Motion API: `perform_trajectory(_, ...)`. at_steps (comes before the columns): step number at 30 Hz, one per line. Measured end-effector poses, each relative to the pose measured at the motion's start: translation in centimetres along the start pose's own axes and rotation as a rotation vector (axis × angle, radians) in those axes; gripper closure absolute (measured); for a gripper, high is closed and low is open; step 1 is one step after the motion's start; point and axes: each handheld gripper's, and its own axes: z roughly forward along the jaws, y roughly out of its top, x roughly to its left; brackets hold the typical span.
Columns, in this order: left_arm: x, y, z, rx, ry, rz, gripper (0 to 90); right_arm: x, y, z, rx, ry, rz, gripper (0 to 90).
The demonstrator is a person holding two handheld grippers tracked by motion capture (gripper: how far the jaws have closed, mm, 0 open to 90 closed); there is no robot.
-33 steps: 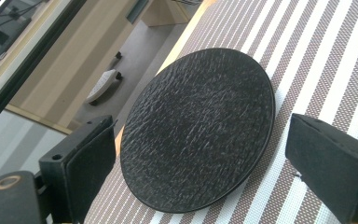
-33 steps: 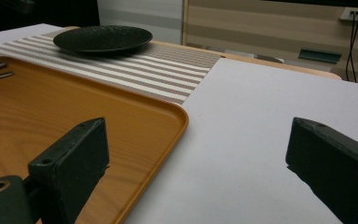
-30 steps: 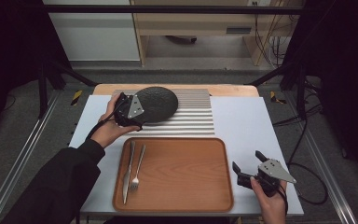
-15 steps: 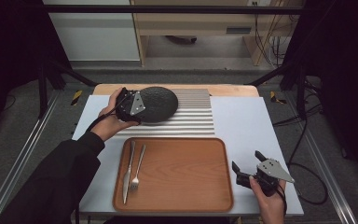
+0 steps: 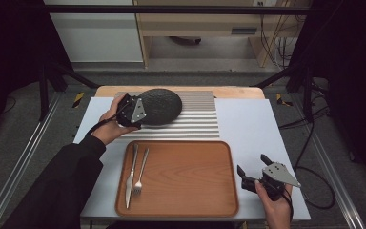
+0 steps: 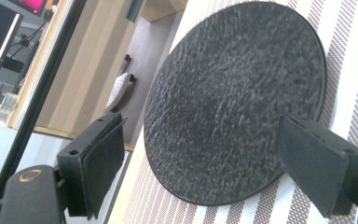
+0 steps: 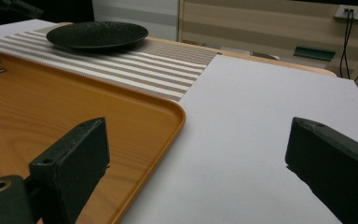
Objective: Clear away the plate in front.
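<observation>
A dark textured plate (image 5: 159, 106) lies on the striped mat (image 5: 198, 125) at the back of the table. My left gripper (image 5: 134, 112) is at the plate's left edge, tilted on its side. In the left gripper view the plate (image 6: 235, 100) sits between the wide-apart pads (image 6: 101, 161), which do not touch it. My right gripper (image 5: 253, 172) stands open at the front right, over the white table cover (image 7: 261, 121), beside the wooden tray (image 5: 181, 179). A knife (image 5: 130, 174) and fork (image 5: 140, 172) lie on the tray's left side.
The table's front and right edges are close to my right hand. Metal frame rails run along both sides of the table. Cables lie on the floor at the right. A wooden cabinet stands behind the table.
My left gripper has shifted a little to the right along the plate's left edge. The right gripper has stayed in place.
</observation>
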Motion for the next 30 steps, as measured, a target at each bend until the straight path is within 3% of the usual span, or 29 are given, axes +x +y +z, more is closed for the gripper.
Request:
perform_trajectory(8, -1.3, -0.6, -0.1, 0.018, -0.015, 0.083, 18.8, 0.0, 0.0, 0.0, -0.001, -0.004, 0.001, 6.5)
perform_trajectory(19, -2.9, -0.6, 0.4, 0.038, -0.057, 0.161, 25.5, -0.1, 0.0, 0.0, -0.002, -0.005, 0.003, 6.6)
perform_trajectory(22, -3.5, -0.6, 0.6, 0.051, -0.064, 0.21, 27.3, -0.1, 0.0, 0.0, 0.0, -0.005, 0.001, 6.6)
perform_trajectory(30, -4.2, -0.3, 1.6, 0.076, -0.05, 0.253, 35.4, -0.1, 0.0, 0.0, 0.004, -0.008, 0.002, 6.6)
